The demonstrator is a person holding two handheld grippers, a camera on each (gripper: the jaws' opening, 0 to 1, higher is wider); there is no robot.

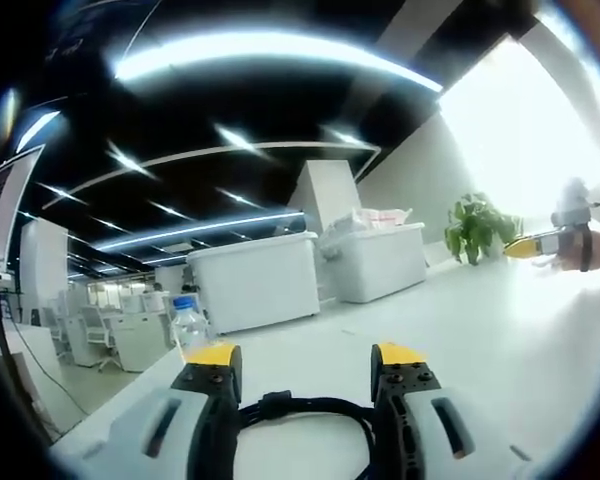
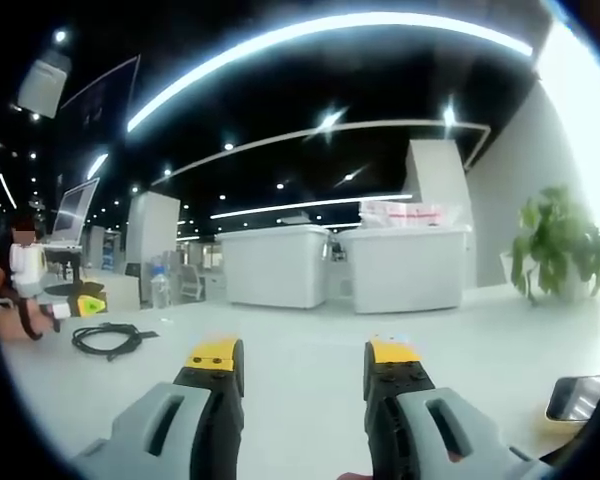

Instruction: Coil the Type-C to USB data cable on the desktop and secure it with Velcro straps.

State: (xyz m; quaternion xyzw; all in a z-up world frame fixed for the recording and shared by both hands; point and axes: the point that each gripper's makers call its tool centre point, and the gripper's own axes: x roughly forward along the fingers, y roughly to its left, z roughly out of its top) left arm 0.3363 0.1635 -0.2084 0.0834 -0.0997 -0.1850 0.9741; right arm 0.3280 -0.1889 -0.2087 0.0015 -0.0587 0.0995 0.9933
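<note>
The black data cable (image 1: 300,410) lies on the white desktop (image 1: 480,330) in loose loops, low between the two jaws of my left gripper (image 1: 305,355), which stands open around it. In the right gripper view the same cable (image 2: 108,338) shows as a small loose coil far to the left, with the left gripper (image 2: 80,303) just behind it in a person's hand. My right gripper (image 2: 303,353) is open with nothing between its jaws, well away from the cable. It also appears in the left gripper view as the right gripper (image 1: 540,245), held up at the far right.
Two large white lidded bins (image 2: 275,265) (image 2: 408,265) stand at the back of the desk. A water bottle (image 1: 188,322) stands near the left edge. A potted plant (image 2: 560,245) is at the right. A phone (image 2: 578,398) lies by the right gripper.
</note>
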